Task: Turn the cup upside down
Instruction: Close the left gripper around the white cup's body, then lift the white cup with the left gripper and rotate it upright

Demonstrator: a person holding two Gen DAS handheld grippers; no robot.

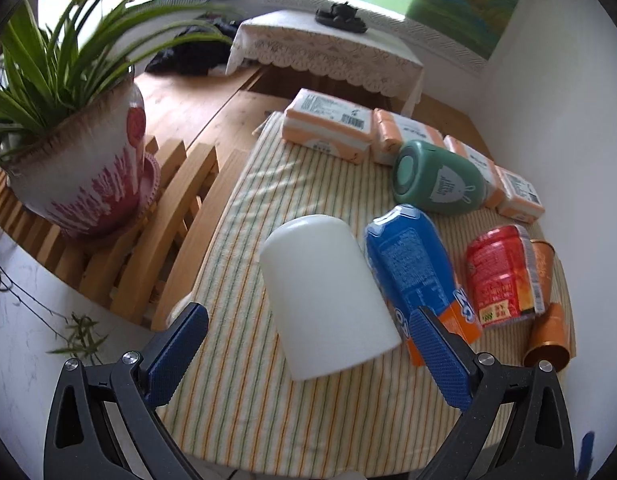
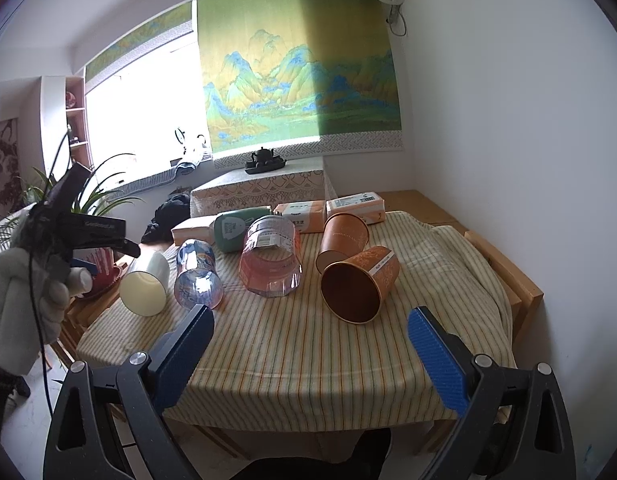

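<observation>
A white cup (image 1: pixel 328 296) lies on its side on the striped cloth, its closed base pointing away from me. My left gripper (image 1: pixel 308 336) is open, its blue pads either side of the cup's near end, not touching. The right wrist view shows the same cup (image 2: pixel 144 286) at the table's left edge, mouth toward that camera, with the left gripper (image 2: pixel 108 242) held over it by a gloved hand. My right gripper (image 2: pixel 310 338) is open and empty above the table's front. Two orange cups (image 2: pixel 358 284) lie on their sides ahead of it.
A blue cup (image 1: pixel 412 276), a red clear cup (image 1: pixel 502 272) and a green cup (image 1: pixel 436 176) lie beside the white one. Tissue packs (image 1: pixel 328 126) line the back. A potted plant (image 1: pixel 80 160) stands on a wooden rack at left. A white wall is at right.
</observation>
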